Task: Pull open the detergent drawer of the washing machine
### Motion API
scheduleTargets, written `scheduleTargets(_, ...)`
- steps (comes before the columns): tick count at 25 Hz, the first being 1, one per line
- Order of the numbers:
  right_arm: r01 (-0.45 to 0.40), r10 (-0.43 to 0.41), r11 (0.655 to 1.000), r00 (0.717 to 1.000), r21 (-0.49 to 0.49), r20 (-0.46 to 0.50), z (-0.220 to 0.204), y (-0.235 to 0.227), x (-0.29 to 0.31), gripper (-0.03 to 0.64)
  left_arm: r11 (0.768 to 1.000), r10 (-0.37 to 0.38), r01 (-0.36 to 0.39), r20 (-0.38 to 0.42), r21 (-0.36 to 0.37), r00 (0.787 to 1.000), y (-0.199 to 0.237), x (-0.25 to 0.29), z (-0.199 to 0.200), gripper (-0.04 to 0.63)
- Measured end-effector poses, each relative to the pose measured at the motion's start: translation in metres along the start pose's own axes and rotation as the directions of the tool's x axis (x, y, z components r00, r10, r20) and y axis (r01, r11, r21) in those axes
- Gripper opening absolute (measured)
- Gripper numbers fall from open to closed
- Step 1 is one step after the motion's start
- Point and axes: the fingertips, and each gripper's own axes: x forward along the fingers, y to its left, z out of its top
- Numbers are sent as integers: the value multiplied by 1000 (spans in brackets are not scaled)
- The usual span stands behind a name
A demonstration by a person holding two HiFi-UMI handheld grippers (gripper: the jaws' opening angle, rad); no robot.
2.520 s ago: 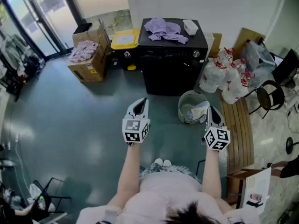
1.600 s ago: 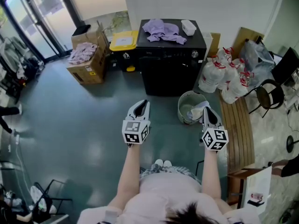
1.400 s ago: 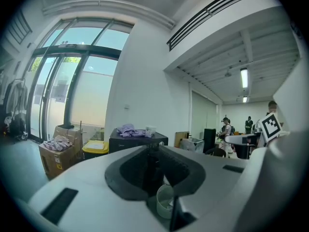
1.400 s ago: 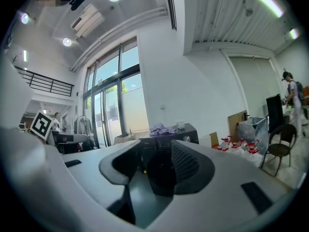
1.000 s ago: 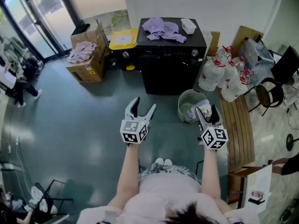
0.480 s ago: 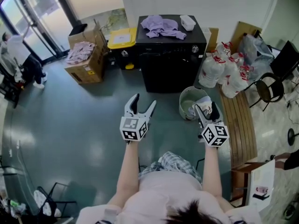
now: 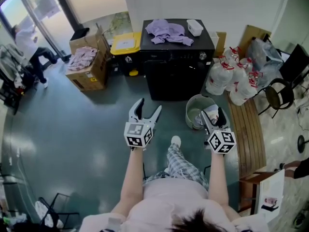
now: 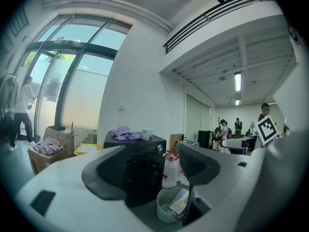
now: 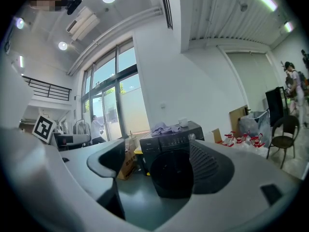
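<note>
The black front-loading washing machine (image 7: pixel 176 66) stands against the far wall, and nothing sticks out from its control strip (image 7: pixel 174 56). It is more than a step away from both grippers. My left gripper (image 7: pixel 147 109) is held out over the green floor, open and empty. My right gripper (image 7: pixel 213 115) hovers open beside a pale bucket (image 7: pixel 198 111), also empty. In the left gripper view the washing machine (image 8: pixel 140 151) shows between the spread jaws of the left gripper (image 8: pixel 149 175). In the right gripper view the washing machine (image 9: pixel 170 146) and its round door appear between the jaws of the right gripper (image 9: pixel 159 166).
Purple clothes (image 7: pixel 169 30) and a small white tub (image 7: pixel 196 27) lie on the machine. A yellow-lidded bin (image 7: pixel 127 43) and a cardboard box (image 7: pixel 89 64) stand to its left. Water jugs (image 7: pixel 231 79), a wooden bench (image 7: pixel 246 129) and a chair (image 7: pixel 277 95) are on the right. A person (image 7: pixel 30 40) stands by the glass doors.
Both grippers went from shut to open about a second ago. The wearer has stepped one leg forward. The person at the far left has walked up towards the doors.
</note>
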Motion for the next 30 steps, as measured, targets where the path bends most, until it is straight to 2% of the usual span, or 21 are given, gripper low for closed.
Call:
scheduleTargets(12, -24, 24, 1000, 999, 4, 22, 13, -30, 104, 411, 1000, 26, -26, 2, 16, 1000, 49, 87, 7, 331)
scheduleTargets(22, -64, 64, 998, 998, 3, 2, 29, -69, 259, 411, 997, 75, -75, -3, 10, 997, 123, 216, 20, 331)
scheduleTargets(30, -131, 131, 991, 991, 4, -29, 49, -90, 395, 411, 991, 133, -133, -24, 13, 991, 190, 319, 39, 331)
